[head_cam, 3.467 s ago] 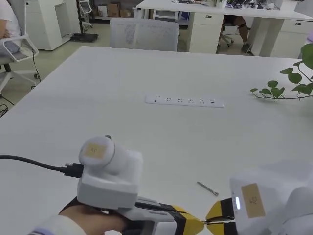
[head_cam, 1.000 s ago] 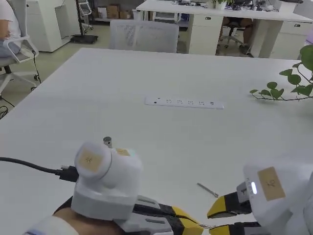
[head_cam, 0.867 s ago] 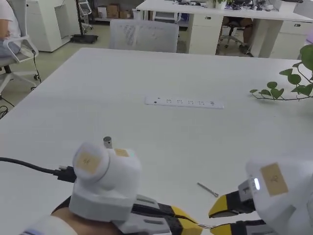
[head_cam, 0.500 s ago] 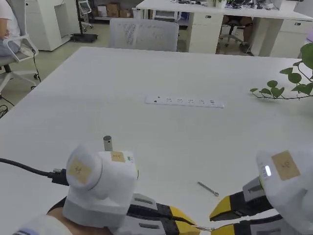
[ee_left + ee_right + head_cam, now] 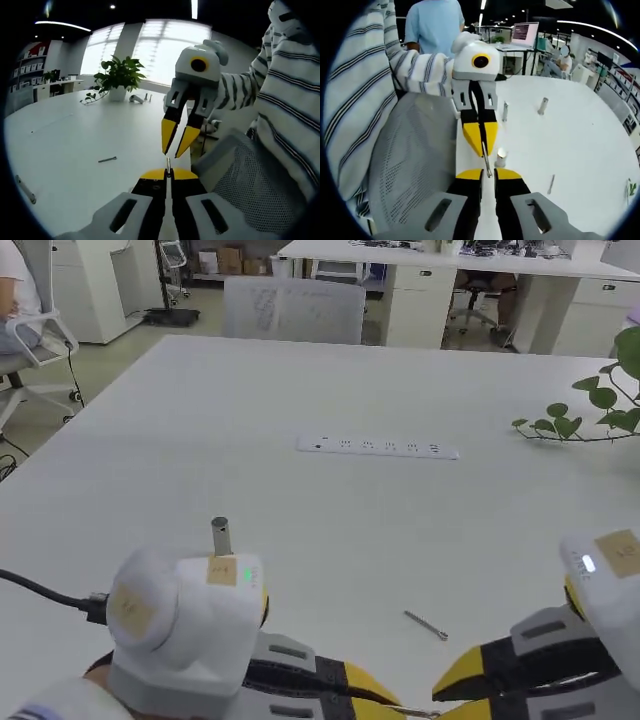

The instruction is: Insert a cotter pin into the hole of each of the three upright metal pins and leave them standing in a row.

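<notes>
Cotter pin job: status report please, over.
Left gripper shut on cotter pin. Right gripper open, tips facing it. Nearest upright pin stands close by; spare cotter pin loose on table.

The left gripper (image 5: 168,173) sits low in the head view and points to the right. Its jaws are pressed together on a thin cotter pin (image 5: 168,164) that pokes out past the yellow tips. The right gripper (image 5: 488,173) faces it nose to nose, tips very near, with its jaws spread slightly in a narrow V. Whether those jaws touch the pin is hard to tell. A striped sleeve (image 5: 292,100) covers the right arm, and the left arm (image 5: 415,67) wears the same.
</notes>
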Motion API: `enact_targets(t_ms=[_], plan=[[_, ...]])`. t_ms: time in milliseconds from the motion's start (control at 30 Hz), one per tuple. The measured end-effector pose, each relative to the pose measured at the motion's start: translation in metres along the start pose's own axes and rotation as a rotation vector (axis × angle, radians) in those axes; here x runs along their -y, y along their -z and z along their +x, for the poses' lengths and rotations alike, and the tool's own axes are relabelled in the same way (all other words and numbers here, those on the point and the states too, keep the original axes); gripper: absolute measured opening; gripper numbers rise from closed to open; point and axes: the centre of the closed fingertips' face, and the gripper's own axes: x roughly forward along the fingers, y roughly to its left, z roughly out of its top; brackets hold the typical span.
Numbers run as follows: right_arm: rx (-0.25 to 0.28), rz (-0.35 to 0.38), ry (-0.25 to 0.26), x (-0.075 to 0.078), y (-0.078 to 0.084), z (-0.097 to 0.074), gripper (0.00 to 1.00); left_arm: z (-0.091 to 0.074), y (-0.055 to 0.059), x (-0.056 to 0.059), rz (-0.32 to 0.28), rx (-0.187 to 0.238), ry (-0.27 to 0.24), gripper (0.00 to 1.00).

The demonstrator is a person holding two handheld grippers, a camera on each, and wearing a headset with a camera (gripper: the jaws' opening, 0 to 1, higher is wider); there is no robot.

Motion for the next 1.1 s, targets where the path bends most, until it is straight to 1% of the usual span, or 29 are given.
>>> enact_targets(t_ms=[100,167,300,433,567,1100], plan=[[0.006,0.007,-0.007,-0.001,0.0,0.0,0.1,-0.001,0.001,0.001,0.014,-0.001,0.011,0.0],[0.01,0.009,-0.016,-0.003,0.0,0.001,0.1,-0.001,0.0,0.003,0.011,0.005,0.017,0.0],[0.044,0.011,-0.03,-0.007,-0.004,0.002,0.09,-0.002,0.0,0.005,0.006,0.015,0.03,0.0],[0.056,0.003,-0.037,-0.01,-0.005,0.003,0.09,-0.003,-0.001,0.007,0.007,0.022,0.037,0.0],[0.081,0.019,-0.046,-0.013,-0.006,0.003,0.09,-0.005,-0.002,0.01,0.0,0.028,0.049,0.0],[0.099,0.015,-0.068,-0.018,-0.004,0.003,0.06,-0.004,-0.002,0.016,-0.01,0.035,0.073,0.0]])
